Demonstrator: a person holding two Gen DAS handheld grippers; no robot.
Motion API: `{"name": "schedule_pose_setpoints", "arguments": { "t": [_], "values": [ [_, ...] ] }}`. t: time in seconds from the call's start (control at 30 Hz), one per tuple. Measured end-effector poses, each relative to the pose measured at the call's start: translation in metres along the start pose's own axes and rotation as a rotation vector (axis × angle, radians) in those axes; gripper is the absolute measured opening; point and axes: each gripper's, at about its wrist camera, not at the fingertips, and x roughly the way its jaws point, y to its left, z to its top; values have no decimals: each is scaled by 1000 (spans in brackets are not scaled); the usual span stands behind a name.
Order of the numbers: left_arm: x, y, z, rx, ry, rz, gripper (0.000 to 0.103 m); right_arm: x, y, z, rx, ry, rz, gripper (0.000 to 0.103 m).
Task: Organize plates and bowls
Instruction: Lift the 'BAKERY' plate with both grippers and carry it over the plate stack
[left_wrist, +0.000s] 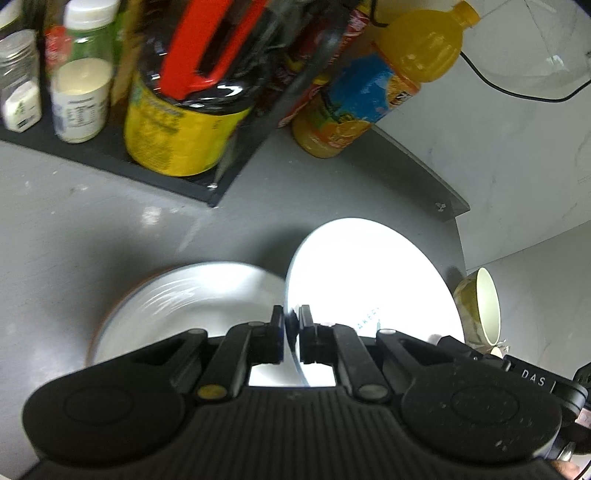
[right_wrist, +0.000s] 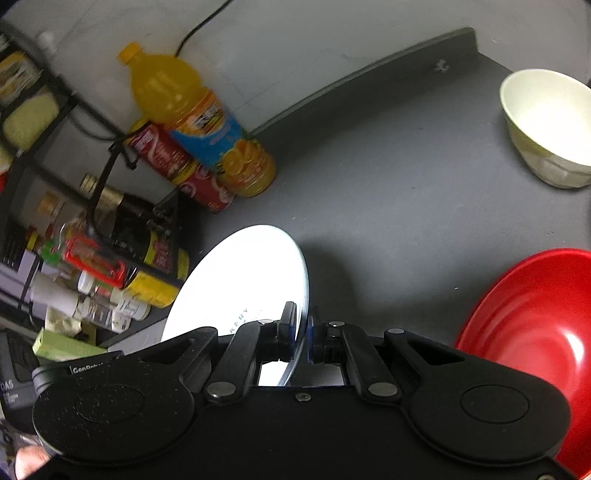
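Left wrist view: the left gripper (left_wrist: 291, 325) is clamped on the rim of a flat white round plate (left_wrist: 365, 273), held tilted above the grey bench (left_wrist: 110, 221), next to a white ridged plate (left_wrist: 184, 299). Right wrist view: the right gripper (right_wrist: 303, 332) pinches that same plate's (right_wrist: 243, 280) opposite rim; a red plastic bowl (right_wrist: 535, 332) sits beside it, and a cream paper bowl (right_wrist: 546, 122) farther back.

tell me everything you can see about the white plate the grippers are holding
The white plate is flat, round and glossy, glaring under the light, with faint printed letters near its middle. It is held tilted above the dark counter. The left gripper and right gripper each pinch its thin rim on opposite sides.
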Motion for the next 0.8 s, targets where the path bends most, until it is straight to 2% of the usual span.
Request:
{"name": "schedule_pose_setpoints", "arguments": {
  "t": [0.43, 0.8],
  "values": [
    [-15, 36, -17, -9, 12, 35, 5, 11, 22, -40, -61, 43, -6, 6],
    [-13, 51, -34, -14, 55, 62, 6, 14, 34, -66, -151, 66, -60, 7]
  ]
}}
